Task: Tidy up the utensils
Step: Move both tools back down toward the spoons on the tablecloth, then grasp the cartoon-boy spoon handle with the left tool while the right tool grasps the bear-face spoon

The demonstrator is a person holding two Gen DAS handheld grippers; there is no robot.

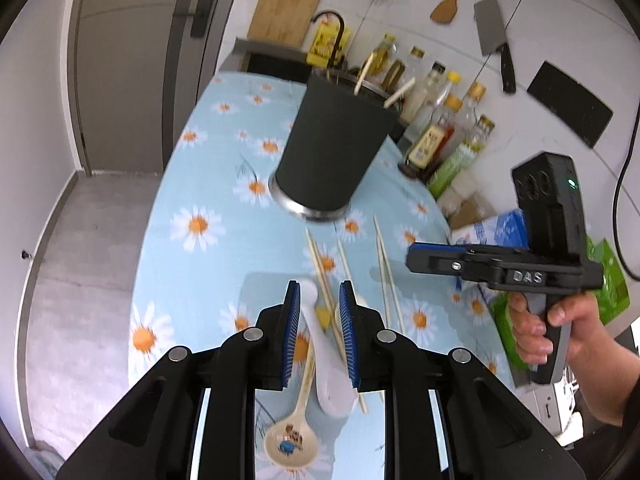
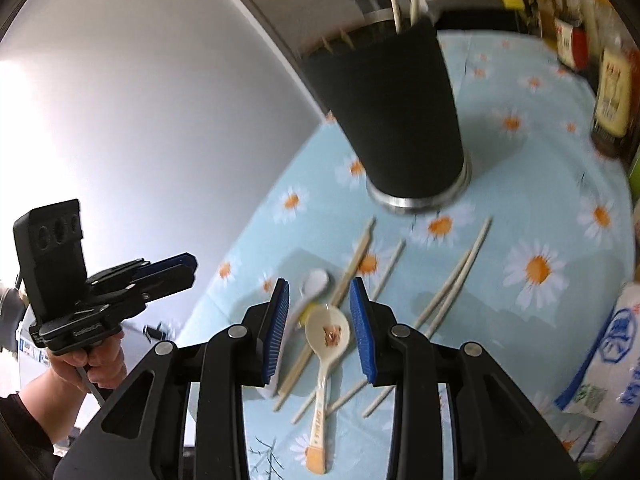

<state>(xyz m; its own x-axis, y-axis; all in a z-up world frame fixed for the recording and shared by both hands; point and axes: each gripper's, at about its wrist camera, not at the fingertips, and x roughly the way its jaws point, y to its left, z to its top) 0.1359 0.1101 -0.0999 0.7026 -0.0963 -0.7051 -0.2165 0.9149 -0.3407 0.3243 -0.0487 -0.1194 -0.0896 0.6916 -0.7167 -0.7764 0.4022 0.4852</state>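
Two spoons [image 2: 326, 332] on cloth, beneath parted right tongs [image 2: 322, 330], untouched

Dark tapered utensil holder [image 1: 334, 148] stands upright on a silver base on the table [image 1: 208, 184], a few chopstick ends poking out of its top. In front of it, loose pale chopsticks [image 2: 452, 288] lie scattered flat on the daisy cloth, some crossing each other. White spoon [image 1: 324, 364] lies among them. Cream spoon [image 2: 326, 344] with a cartoon print in the bowl lies just beside the white one, bowl facing up, handle with orange tip; chopsticks cross under both spoons.
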